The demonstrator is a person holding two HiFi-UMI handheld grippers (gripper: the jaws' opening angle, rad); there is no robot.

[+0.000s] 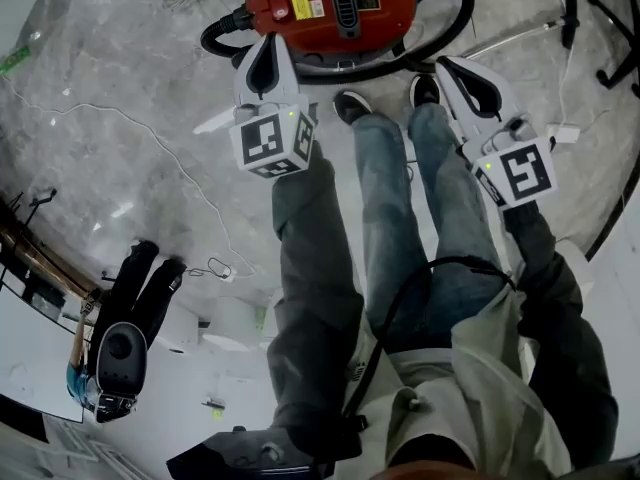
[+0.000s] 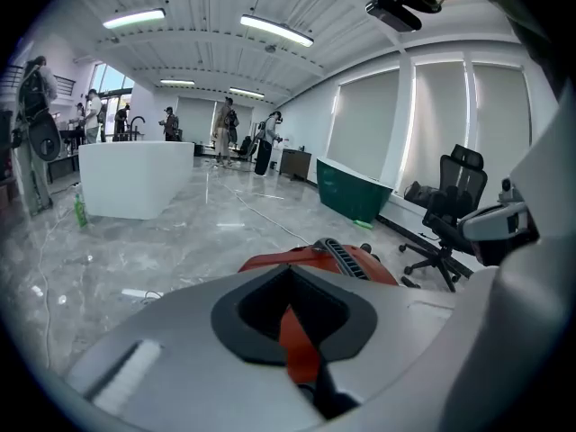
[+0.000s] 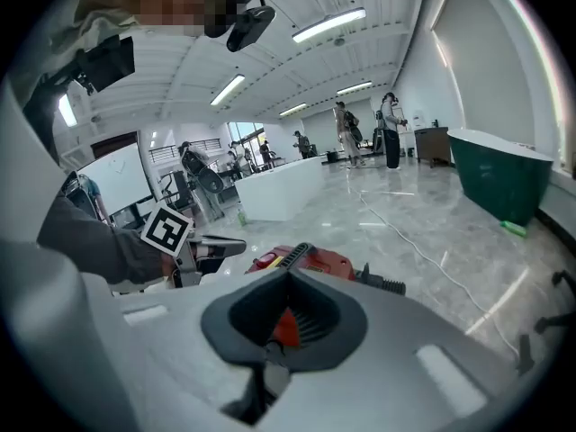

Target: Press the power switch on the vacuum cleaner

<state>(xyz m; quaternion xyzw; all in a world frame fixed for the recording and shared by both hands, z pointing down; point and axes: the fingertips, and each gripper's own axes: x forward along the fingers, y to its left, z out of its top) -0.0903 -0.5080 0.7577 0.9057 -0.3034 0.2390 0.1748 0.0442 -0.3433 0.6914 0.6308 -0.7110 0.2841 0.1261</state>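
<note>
The red vacuum cleaner (image 1: pixel 335 8) stands on the marble floor at the top of the head view, just beyond the person's shoes. A red round button (image 1: pixel 279 6) sits on its top beside a yellow label. My left gripper (image 1: pixel 265 53) hangs over the vacuum's near left edge with its jaws together and nothing between them. My right gripper (image 1: pixel 450 68) is near the vacuum's right side, above the hose, also shut and empty. In the left gripper view the vacuum (image 2: pixel 360 261) shows just past the jaws (image 2: pixel 290 273). The right gripper view shows it (image 3: pixel 319 261) past the jaws (image 3: pixel 288 282).
A black hose (image 1: pixel 455 18) loops round the vacuum's right side, with a metal wand (image 1: pixel 520 33) beside it. A white cable (image 1: pixel 150 138) runs across the floor at the left. An office chair (image 2: pixel 450 205), a green tub (image 2: pixel 353 192) and a white counter (image 2: pixel 135 178) stand farther off.
</note>
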